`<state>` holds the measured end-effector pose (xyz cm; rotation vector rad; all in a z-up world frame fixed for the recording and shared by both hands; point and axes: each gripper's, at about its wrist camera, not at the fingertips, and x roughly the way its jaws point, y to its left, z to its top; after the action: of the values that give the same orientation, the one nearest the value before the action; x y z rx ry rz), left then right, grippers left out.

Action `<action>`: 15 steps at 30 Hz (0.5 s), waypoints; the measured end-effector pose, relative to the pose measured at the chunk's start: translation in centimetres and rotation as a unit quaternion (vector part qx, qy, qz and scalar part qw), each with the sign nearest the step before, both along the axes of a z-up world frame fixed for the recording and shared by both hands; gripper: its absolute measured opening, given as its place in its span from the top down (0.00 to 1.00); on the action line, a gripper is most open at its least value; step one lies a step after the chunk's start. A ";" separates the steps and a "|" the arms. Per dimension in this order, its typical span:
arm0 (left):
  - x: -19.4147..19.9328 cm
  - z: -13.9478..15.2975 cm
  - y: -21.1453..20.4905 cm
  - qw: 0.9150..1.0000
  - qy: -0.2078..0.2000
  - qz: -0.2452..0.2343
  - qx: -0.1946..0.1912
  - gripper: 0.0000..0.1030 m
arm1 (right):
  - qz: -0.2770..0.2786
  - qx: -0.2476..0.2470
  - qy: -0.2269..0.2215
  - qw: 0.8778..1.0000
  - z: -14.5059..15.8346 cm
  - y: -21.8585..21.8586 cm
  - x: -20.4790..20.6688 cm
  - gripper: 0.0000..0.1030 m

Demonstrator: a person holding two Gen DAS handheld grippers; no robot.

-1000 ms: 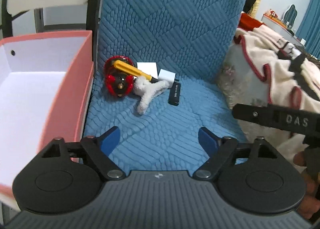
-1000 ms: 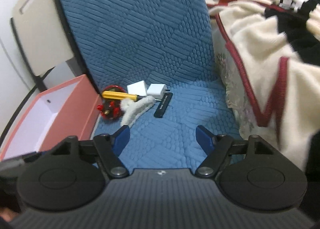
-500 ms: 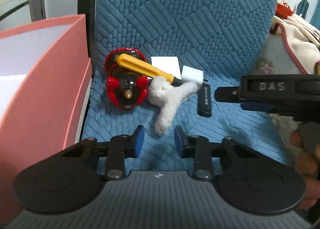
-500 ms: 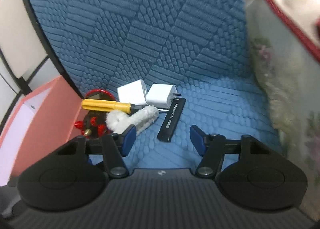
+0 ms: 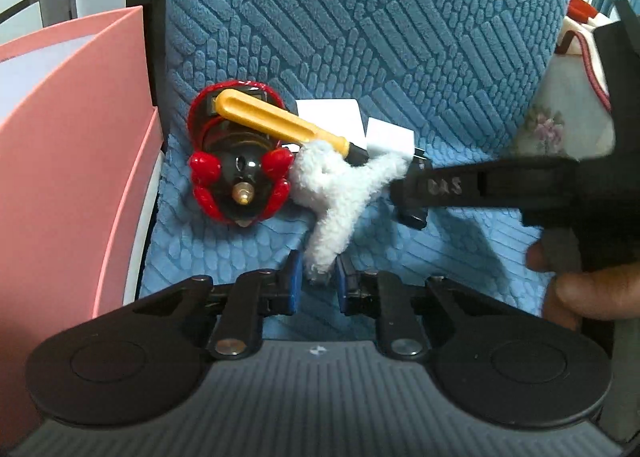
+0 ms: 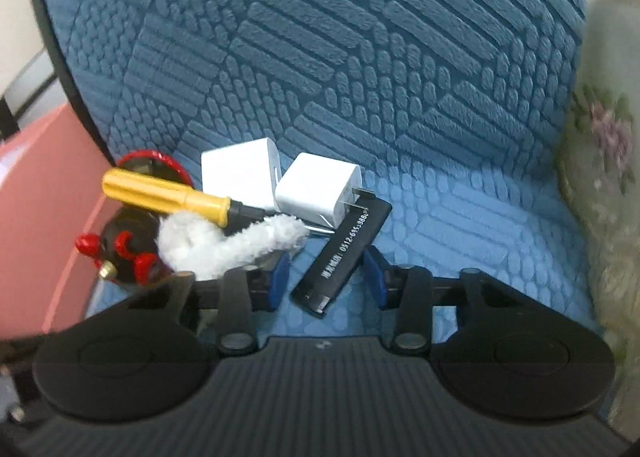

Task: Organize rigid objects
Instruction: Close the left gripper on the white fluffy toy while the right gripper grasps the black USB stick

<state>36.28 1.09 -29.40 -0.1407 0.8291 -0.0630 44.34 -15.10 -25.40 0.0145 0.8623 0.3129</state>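
**Risk notes: two grasps in a crowded pile**

The left gripper (image 5: 316, 284) has its jaws drawn narrow around the lower tip of the fluffy white Y-shaped plush piece (image 5: 340, 193); whether the pads actually pinch it cannot be told. The right gripper (image 6: 326, 271) has its jaws part-open, straddling the flat black plastic stick with white printed digits (image 6: 344, 257) without touching it.

All items lie bunched on the blue quilted chair seat (image 5: 460, 257), beside the pink cardboard box (image 5: 60, 161).

Likely hazards:

- The yellow-handled screwdriver (image 5: 280, 123) rests across the red-and-black round toy (image 5: 240, 177), its dark tip at the plush. Lifting the plush may drag the screwdriver off or roll the toy.
- The plush is soft; a tip-only grip may slip.
- The black stick lies slanted between the jaws, its far end against the prongs of the white cube charger (image 6: 320, 187). Closing may twist it or nudge that charger and the second white charger block (image 6: 240, 173).
- Both grippers work close together and may collide.
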 end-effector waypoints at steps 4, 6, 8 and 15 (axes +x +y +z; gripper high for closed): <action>0.3 -0.3 0.3 1.000 -0.004 0.001 -0.002 0.80 | -0.006 0.017 0.010 1.000 0.4 -0.8 0.5 0.68; 0.1 -0.3 0.2 1.000 -0.005 0.001 0.000 0.80 | -0.006 0.012 0.014 1.000 0.7 -1.1 0.4 0.70; -0.1 -0.2 0.3 1.000 -0.003 0.003 -0.005 0.82 | -0.003 0.004 0.015 1.000 1.0 -1.3 0.1 0.74; -2.2 0.9 0.3 1.000 -0.007 0.007 -0.008 0.85 | -0.006 0.012 0.024 1.000 1.8 -3.0 -2.1 0.95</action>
<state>34.12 1.43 -28.49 -0.1601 0.8135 -0.0573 42.26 -18.11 -23.56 0.0507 0.9063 0.3125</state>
